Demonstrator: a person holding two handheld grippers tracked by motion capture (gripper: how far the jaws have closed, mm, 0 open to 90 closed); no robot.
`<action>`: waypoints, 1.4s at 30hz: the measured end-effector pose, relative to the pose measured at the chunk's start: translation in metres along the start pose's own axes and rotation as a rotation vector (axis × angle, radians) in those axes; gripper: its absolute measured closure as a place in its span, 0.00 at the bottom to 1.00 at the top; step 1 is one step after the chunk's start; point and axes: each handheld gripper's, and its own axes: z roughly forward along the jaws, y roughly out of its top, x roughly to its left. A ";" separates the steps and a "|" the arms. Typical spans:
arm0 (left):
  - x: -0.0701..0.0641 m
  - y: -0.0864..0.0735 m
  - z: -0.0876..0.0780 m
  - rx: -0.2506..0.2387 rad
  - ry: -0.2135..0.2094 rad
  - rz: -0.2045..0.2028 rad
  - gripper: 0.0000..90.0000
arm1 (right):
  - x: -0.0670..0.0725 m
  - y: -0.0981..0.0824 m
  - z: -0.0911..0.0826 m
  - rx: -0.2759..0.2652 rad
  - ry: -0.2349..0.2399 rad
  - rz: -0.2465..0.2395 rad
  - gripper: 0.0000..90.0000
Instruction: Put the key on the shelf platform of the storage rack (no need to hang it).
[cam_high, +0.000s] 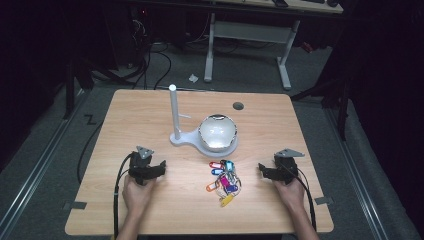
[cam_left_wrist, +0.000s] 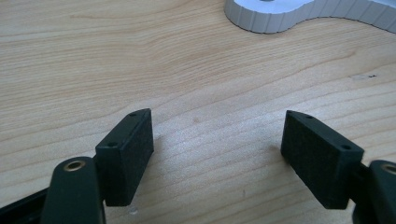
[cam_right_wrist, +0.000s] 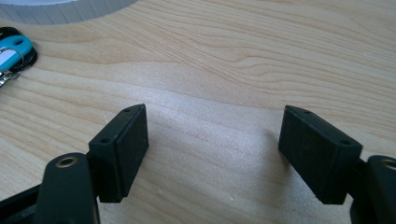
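Left gripper: jaws apart, nothing between — low over the table.
Right gripper: jaws apart, empty.
Key tags: heap between grippers, near white stand with bowl.

Bare table ahead of both tongs; white stand, key tags block centre

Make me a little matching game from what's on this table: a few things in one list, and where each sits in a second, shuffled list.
Things:
1. bunch of coloured key tags
2. shiny bowl
3. white post
4. left gripper

Places:
A. standing upright on the narrow end of the white stand
B. between the two grippers, on the wood
C. on the stand's round end
D. near the table's left front, jaws apart

Pairs: 1-B, 2-C, 3-A, 4-D
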 end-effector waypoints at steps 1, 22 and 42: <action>0.000 0.000 0.000 0.000 -0.002 0.002 0.29 | 0.000 0.000 -0.001 0.001 -0.003 0.004 0.28; 0.002 0.000 -0.001 0.009 -0.017 0.034 0.28 | 0.061 0.001 -0.033 0.012 0.209 -0.087 0.33; 0.002 -0.001 -0.001 0.013 -0.018 0.033 0.28 | 0.106 0.022 -0.002 0.023 0.261 -0.084 0.42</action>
